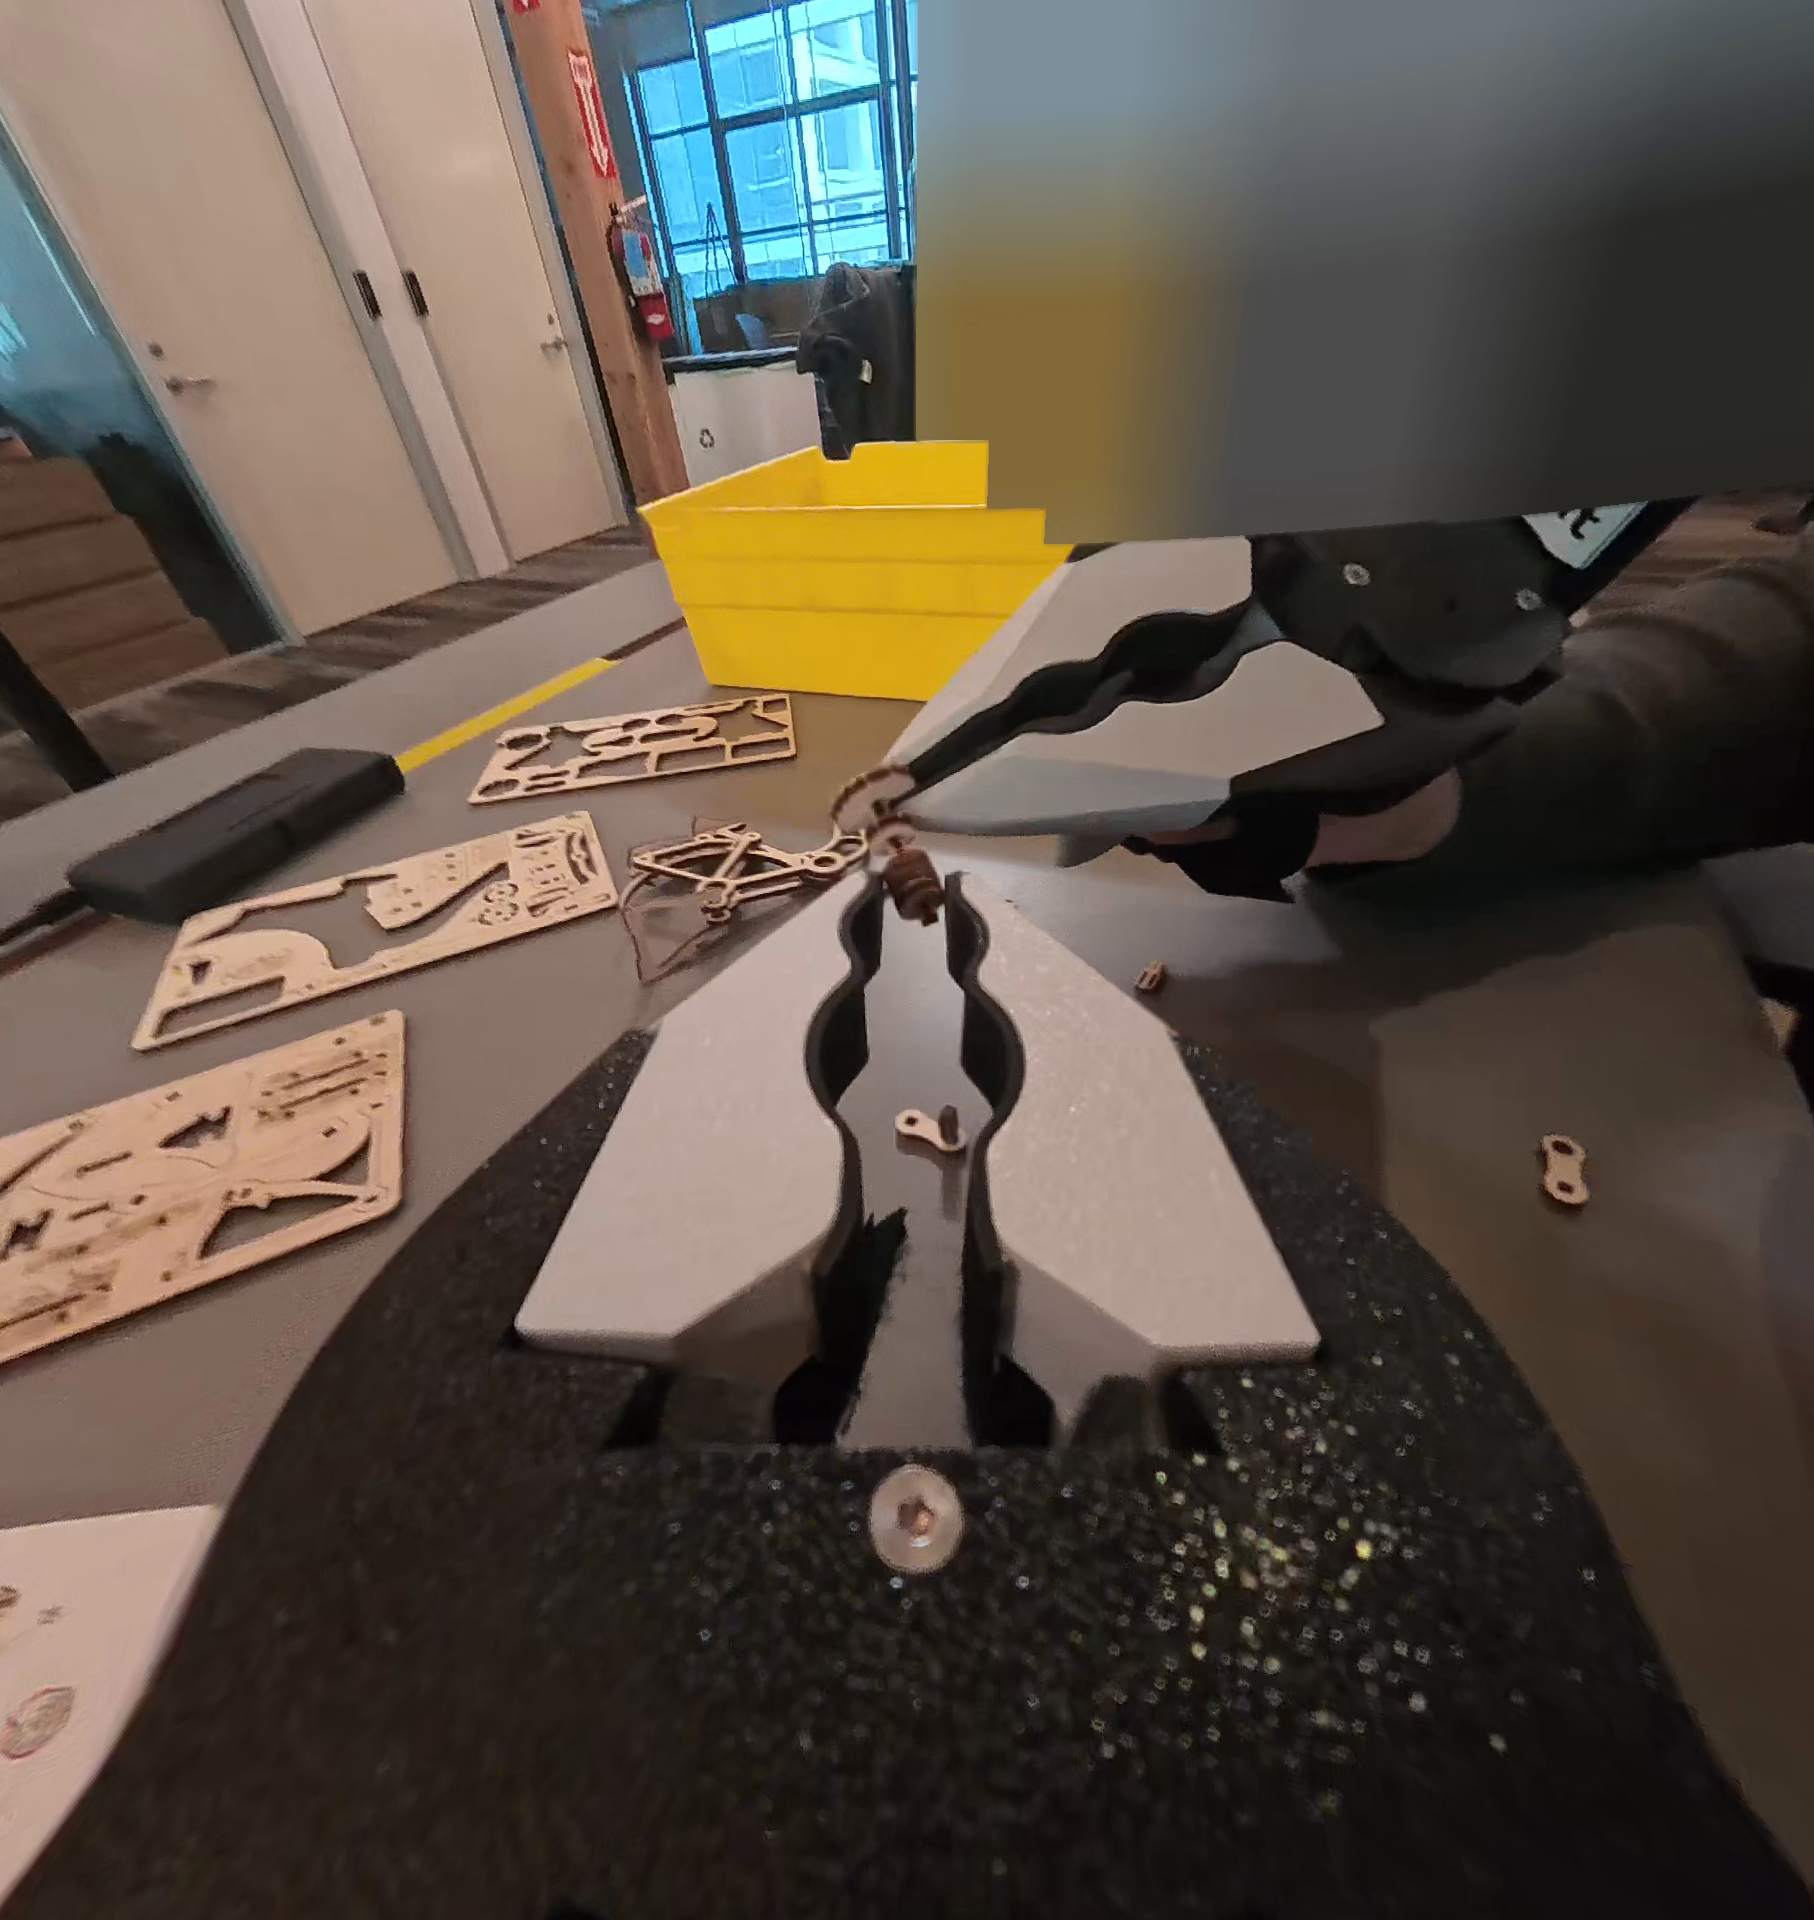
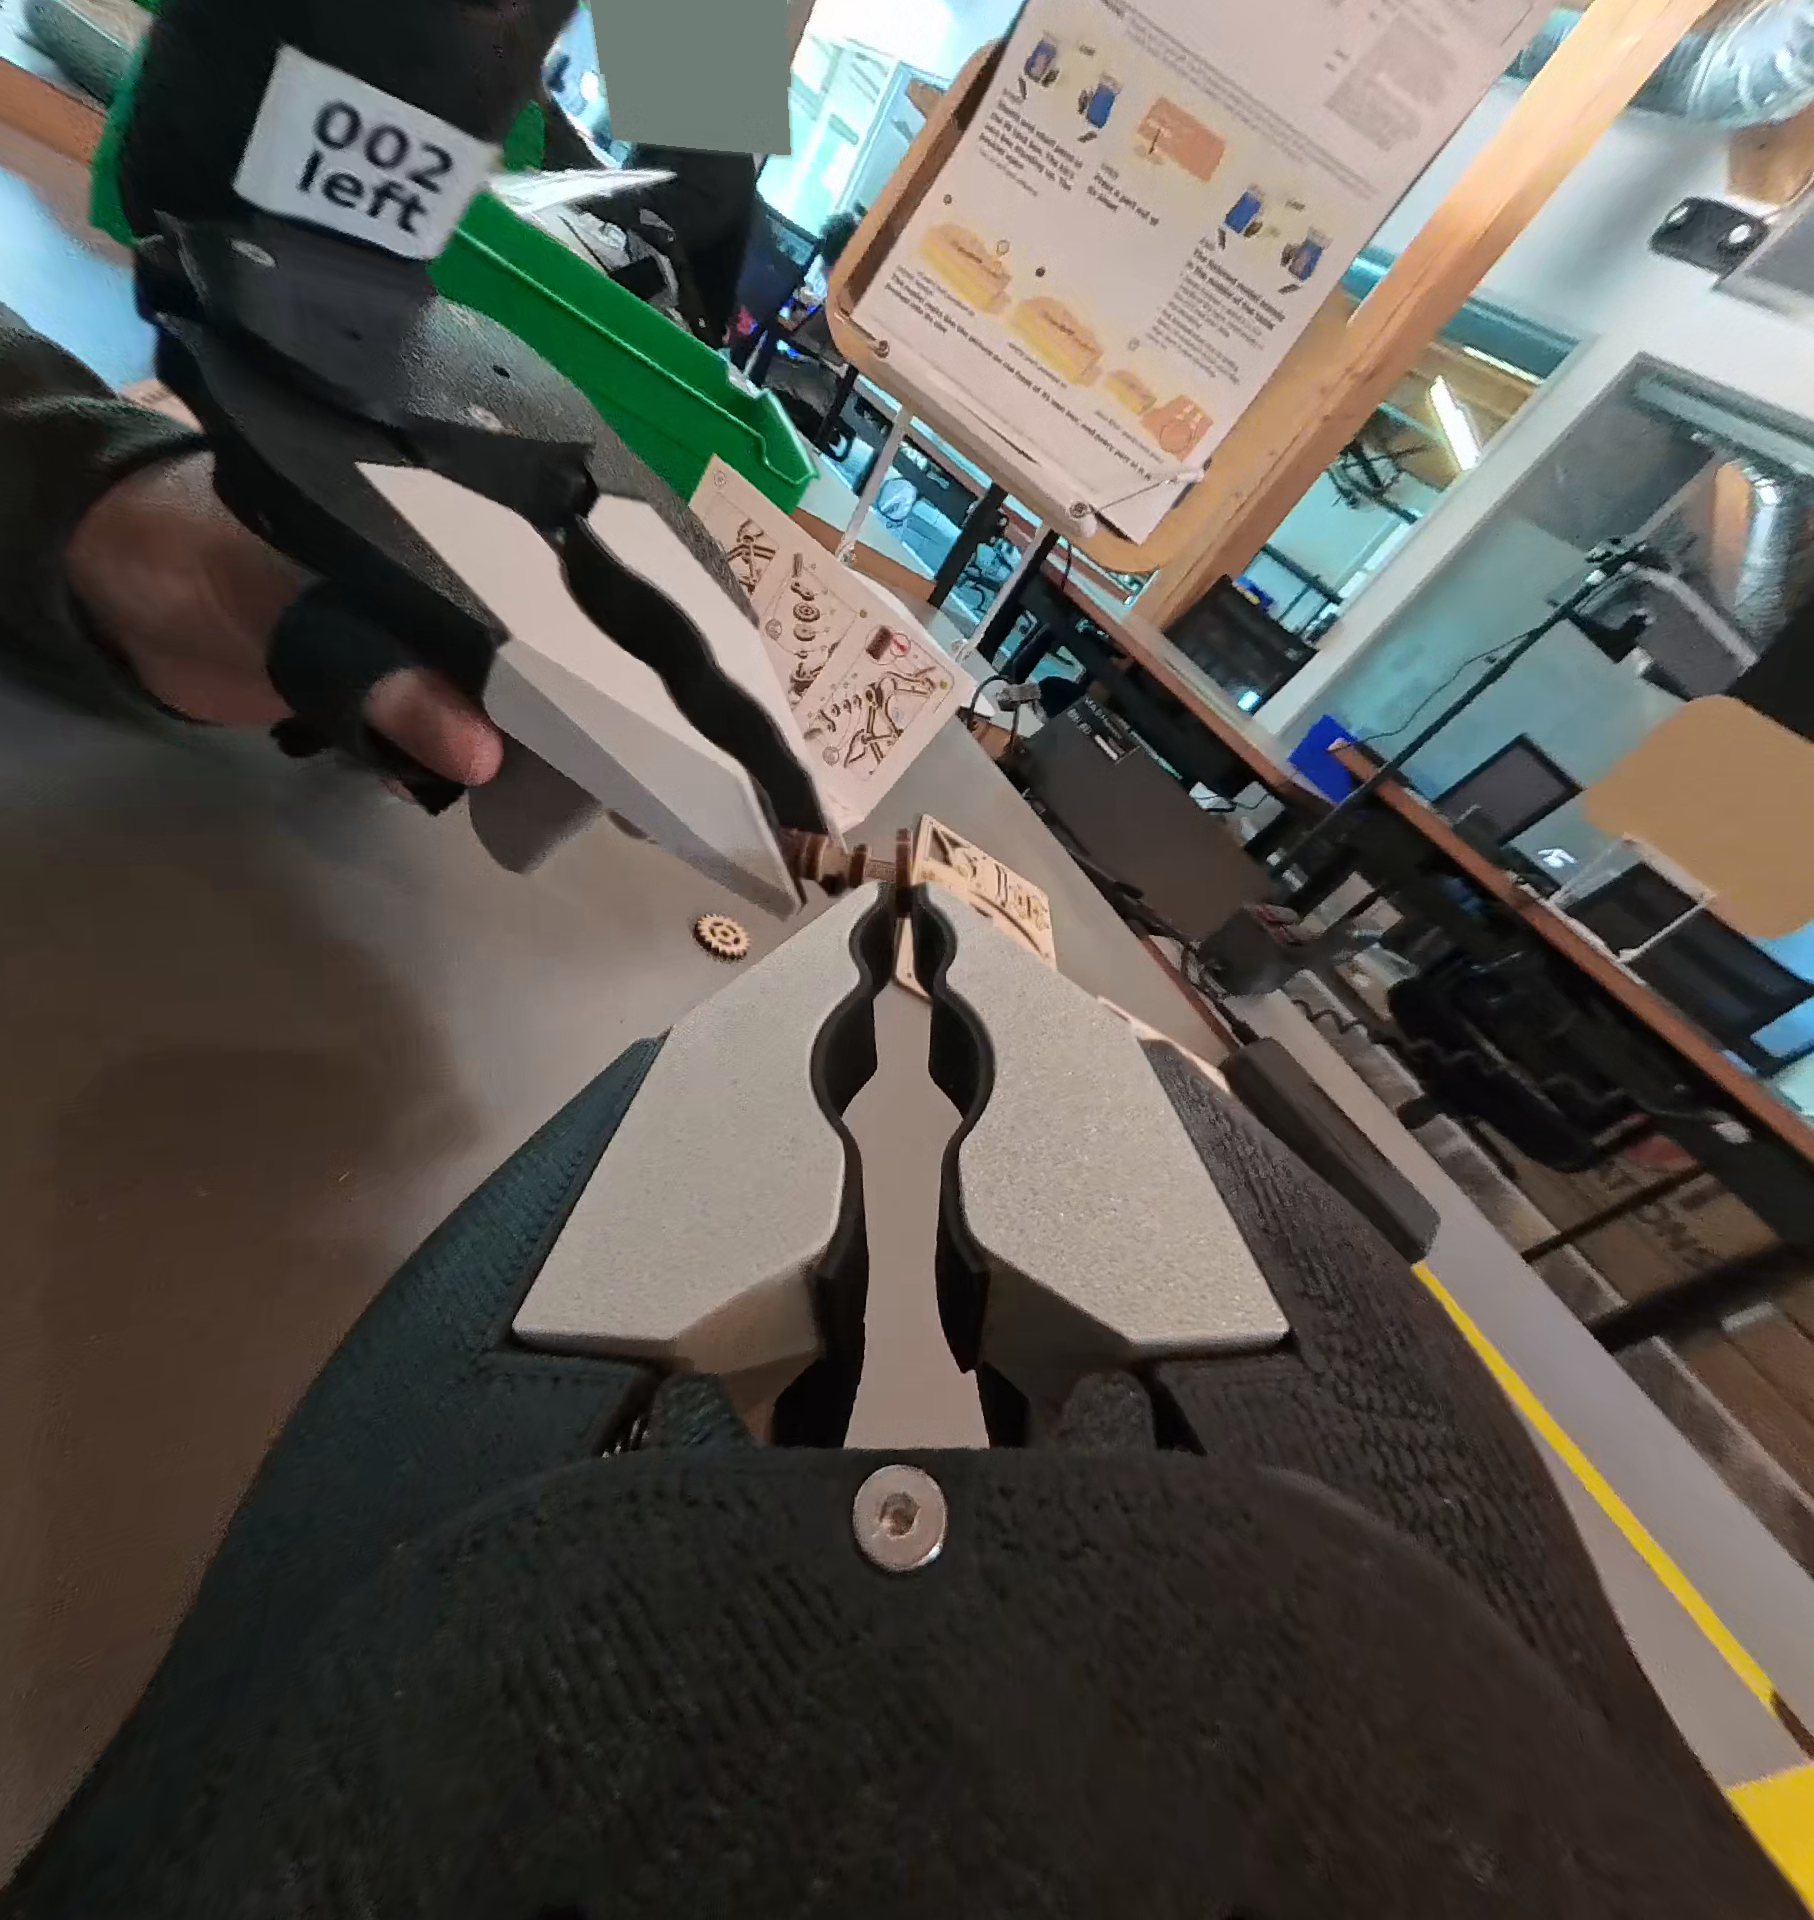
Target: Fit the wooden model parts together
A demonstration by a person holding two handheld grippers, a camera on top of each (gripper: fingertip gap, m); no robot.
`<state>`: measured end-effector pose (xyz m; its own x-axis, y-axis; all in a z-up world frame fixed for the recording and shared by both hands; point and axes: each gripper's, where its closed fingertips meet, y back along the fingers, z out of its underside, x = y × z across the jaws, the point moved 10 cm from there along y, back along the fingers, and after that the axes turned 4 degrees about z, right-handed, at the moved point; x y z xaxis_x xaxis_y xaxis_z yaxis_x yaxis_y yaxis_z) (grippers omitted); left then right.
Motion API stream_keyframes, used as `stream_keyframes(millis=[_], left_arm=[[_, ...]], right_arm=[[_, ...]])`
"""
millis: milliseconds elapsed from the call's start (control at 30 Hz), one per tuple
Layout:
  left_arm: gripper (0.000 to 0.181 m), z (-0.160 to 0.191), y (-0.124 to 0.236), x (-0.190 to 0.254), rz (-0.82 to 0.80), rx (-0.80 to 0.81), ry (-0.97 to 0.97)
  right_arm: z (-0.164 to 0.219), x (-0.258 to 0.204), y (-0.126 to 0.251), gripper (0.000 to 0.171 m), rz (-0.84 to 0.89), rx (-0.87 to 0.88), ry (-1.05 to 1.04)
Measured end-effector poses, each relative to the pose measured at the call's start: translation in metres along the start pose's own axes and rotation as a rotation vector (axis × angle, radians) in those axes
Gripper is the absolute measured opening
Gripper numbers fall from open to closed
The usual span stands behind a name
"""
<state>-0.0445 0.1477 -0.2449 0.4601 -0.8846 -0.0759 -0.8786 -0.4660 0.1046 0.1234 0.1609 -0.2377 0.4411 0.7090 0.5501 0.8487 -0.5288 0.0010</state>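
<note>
My left gripper (image 1: 908, 896) is shut on a small dark stacked wooden spool (image 1: 913, 883), held just above the grey table (image 1: 1298, 1091). My right gripper (image 1: 882, 810) comes in from the right, shut on a small flat rounded wooden piece (image 1: 870, 792) that meets the spool's far end. In the right wrist view my right gripper (image 2: 898, 896) grips that piece edge-on (image 2: 901, 847), with the spool (image 2: 835, 860) in the left gripper (image 2: 801, 881). An openwork wooden frame (image 1: 737, 862) sits just behind the tips. I cannot tell whether it is joined to them.
Punched wooden sheets (image 1: 394, 914) lie at the left, beside a black box (image 1: 238, 831). A yellow bin (image 1: 841, 592) stands behind. Loose links (image 1: 1566, 1169) and a gear (image 2: 721, 935) lie on the table. An instruction leaflet (image 2: 841, 665) and green bin (image 2: 612, 353) are farther off. Left and right tips are no more than a few centimetres apart.
</note>
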Motion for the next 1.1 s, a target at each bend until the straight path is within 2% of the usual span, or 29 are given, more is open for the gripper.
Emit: stream_keyframes(millis=[233, 600, 700, 833, 967, 1100], left_arm=[[0.007, -0.004, 0.002, -0.003, 0.031, 0.082, 0.139], [0.006, -0.001, 0.002, -0.013, -0.042, 0.145, 0.195], [0.006, 0.001, 0.001, -0.016, -0.039, 0.123, 0.200], [0.010, 0.004, 0.001, -0.019, -0.049, 0.050, 0.144], [0.026, 0.004, -0.002, -0.012, -0.136, -0.089, -0.128], [0.008, 0.003, -0.003, -0.005, -0.161, -0.115, -0.249]], right_arm=[[-0.007, -0.001, -0.001, 0.001, 0.051, 0.034, -0.044], [0.002, -0.001, -0.015, 0.001, 0.082, 0.028, -0.505], [0.006, 0.001, -0.017, 0.001, 0.069, 0.019, -0.557], [0.010, 0.001, -0.020, 0.000, 0.041, -0.020, -0.437], [0.005, -0.002, -0.019, 0.000, 0.079, -0.036, -0.073], [-0.002, -0.012, -0.016, 0.000, 0.121, -0.013, 0.276]])
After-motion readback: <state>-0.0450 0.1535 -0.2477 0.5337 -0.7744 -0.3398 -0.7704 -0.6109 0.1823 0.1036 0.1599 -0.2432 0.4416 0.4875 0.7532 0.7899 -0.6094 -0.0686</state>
